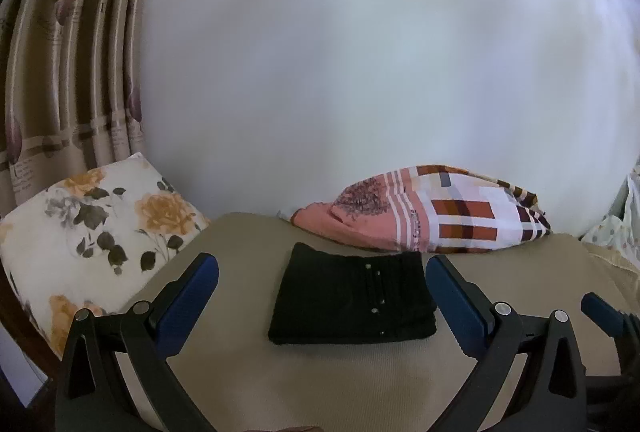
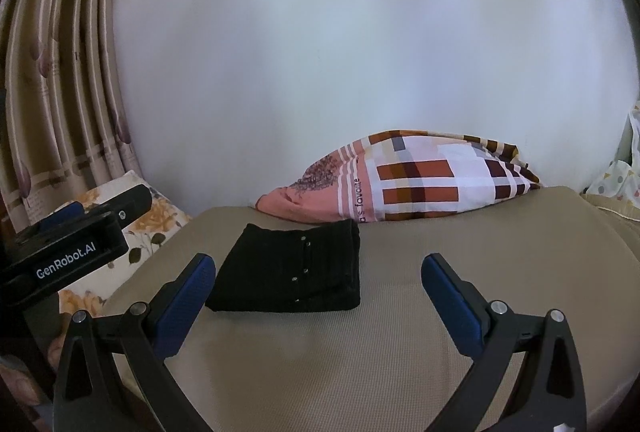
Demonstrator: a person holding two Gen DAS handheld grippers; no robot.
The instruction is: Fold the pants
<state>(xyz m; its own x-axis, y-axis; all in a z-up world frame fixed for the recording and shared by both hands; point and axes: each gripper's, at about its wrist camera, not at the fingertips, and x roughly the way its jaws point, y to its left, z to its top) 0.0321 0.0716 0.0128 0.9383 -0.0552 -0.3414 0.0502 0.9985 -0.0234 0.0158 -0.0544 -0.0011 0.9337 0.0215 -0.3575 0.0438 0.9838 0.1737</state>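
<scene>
Black pants (image 1: 352, 296) lie folded into a compact rectangle on the tan bed (image 1: 360, 384); both tongs hang spread and hold nothing.

Ahead of our left gripper (image 1: 322, 272), between its blue pads (image 1: 192, 296), we see the folded pants flat on the bed, small metal studs running down them; from our right gripper (image 2: 318, 272) they lie ahead and toward its left finger, apart from it; beyond the pants a pink checked pillow (image 2: 420, 180) touches their far edge; a floral cushion (image 1: 96, 232) sits left of the left tongs, against a striped curtain (image 1: 72, 72).
</scene>
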